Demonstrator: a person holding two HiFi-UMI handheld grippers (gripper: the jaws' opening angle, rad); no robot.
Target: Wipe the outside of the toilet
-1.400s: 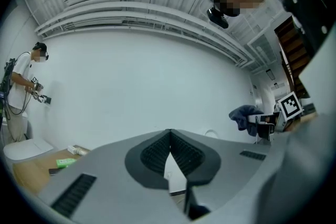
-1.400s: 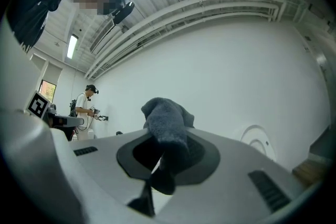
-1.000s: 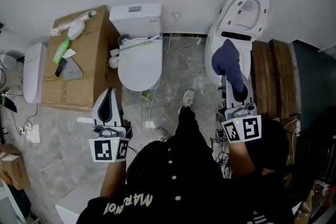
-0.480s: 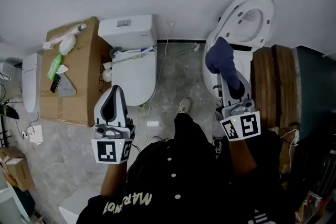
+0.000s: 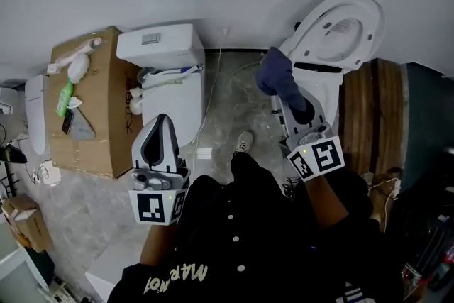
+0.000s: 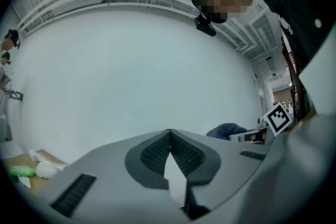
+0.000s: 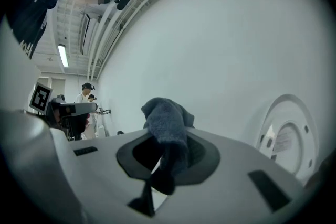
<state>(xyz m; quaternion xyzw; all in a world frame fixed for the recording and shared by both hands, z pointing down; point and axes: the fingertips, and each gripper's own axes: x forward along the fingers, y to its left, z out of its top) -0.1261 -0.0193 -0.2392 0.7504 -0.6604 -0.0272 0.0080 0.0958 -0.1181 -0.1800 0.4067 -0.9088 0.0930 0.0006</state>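
Head view: toilet (image 5: 335, 35), lid raised, at 1 o'clock against the wall; right gripper (image 5: 287, 97) at its 9 o'clock flank, a dark blue cloth (image 5: 273, 73) at its tip, contact with the toilet not discernible; left gripper (image 5: 161, 125) at 7 o'clock, before a second toilet (image 5: 170, 89) and beside a cardboard box (image 5: 89, 131). Left gripper view: jaws together, nothing between them, facing bare wall. Right gripper view: jaws clamped on the cloth, which bunches above them; raised lid (image 7: 286, 136) at 3 o'clock.
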